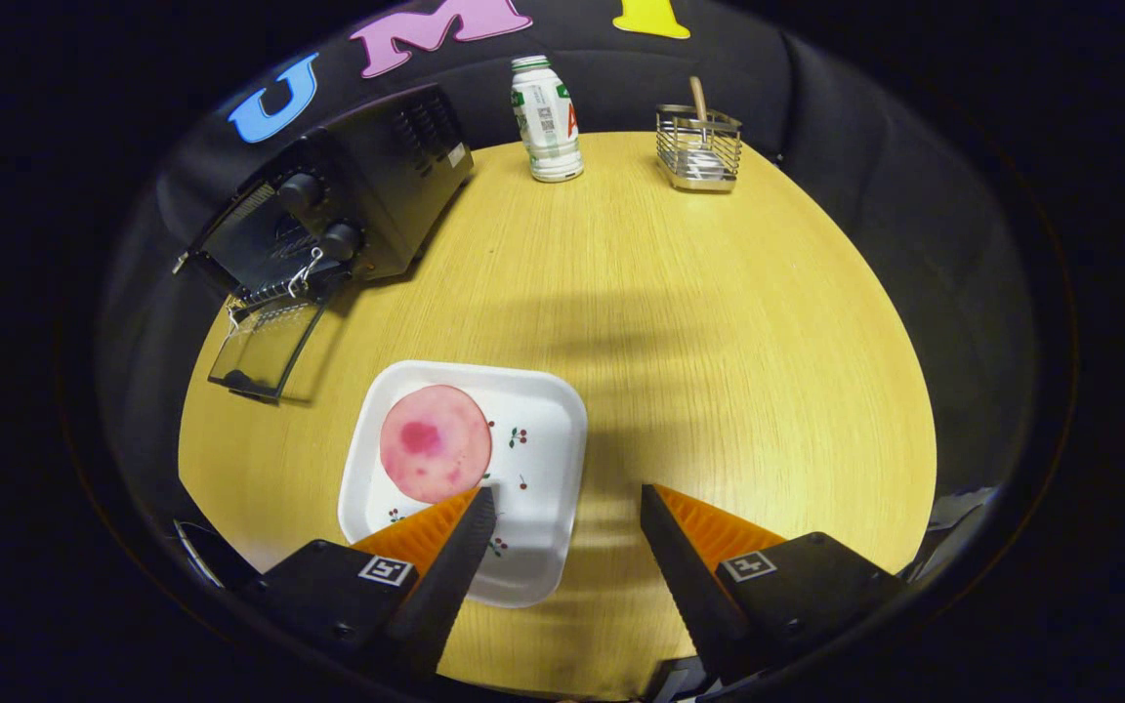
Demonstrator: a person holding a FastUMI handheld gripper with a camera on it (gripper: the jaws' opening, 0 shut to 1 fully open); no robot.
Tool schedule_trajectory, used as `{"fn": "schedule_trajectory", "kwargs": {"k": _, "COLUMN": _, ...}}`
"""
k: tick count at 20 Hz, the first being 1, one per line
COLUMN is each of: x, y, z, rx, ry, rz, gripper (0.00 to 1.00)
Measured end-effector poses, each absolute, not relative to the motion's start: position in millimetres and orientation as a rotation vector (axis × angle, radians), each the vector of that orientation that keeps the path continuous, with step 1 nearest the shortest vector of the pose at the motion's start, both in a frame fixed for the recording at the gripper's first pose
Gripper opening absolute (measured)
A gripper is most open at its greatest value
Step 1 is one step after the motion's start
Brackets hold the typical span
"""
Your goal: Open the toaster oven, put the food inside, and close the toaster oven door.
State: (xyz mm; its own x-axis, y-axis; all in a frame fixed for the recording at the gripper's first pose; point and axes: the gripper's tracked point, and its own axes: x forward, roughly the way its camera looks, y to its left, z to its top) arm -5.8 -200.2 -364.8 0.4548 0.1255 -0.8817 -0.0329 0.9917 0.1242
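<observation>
The black toaster oven (357,195) stands at the far left of the round wooden table (719,322), its glass door (265,342) folded down flat and open. A round pink slice of food (435,442) lies on a square white plate (533,439) with small cherry prints, nearer to me. My gripper (567,503) hangs above the table with its fingers wide apart and nothing between them. The left fingertip (479,508) overlaps the plate's near edge, just short of the food; the right fingertip (655,503) is over bare wood to the plate's right.
A white drink bottle (545,119) with a green label stands at the table's far edge. To its right is a small wire basket (699,146) holding a wooden-handled utensil. Black cloth surrounds the table.
</observation>
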Motion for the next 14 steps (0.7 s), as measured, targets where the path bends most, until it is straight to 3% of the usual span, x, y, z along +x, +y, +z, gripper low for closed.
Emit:
{"fn": "schedule_trajectory", "kwargs": {"k": 4, "x": -8, "y": -204, "z": -368, "rx": 0.076, "ry": 1.134, "rz": 0.065, "gripper": 0.93}}
{"fn": "schedule_trajectory", "kwargs": {"k": 6, "x": -8, "y": -210, "z": -370, "rx": 0.048, "ry": 1.156, "rz": 0.049, "gripper": 0.73}}
{"fn": "schedule_trajectory", "kwargs": {"k": 7, "x": -6, "y": -212, "z": -371, "rx": 0.037, "ry": 1.159, "rz": 0.043, "gripper": 0.56}}
{"fn": "schedule_trajectory", "kwargs": {"k": 10, "x": -9, "y": -207, "z": -373, "rx": 0.067, "ry": 1.186, "rz": 0.060, "gripper": 0.44}}
{"fn": "schedule_trajectory", "kwargs": {"k": 11, "x": -8, "y": -208, "z": -374, "rx": 0.083, "ry": 1.196, "rz": 0.053, "gripper": 0.22}}
{"fn": "schedule_trajectory", "kwargs": {"k": 14, "x": -6, "y": -203, "z": -374, "rx": 0.149, "ry": 1.225, "rz": 0.078, "gripper": 0.11}}
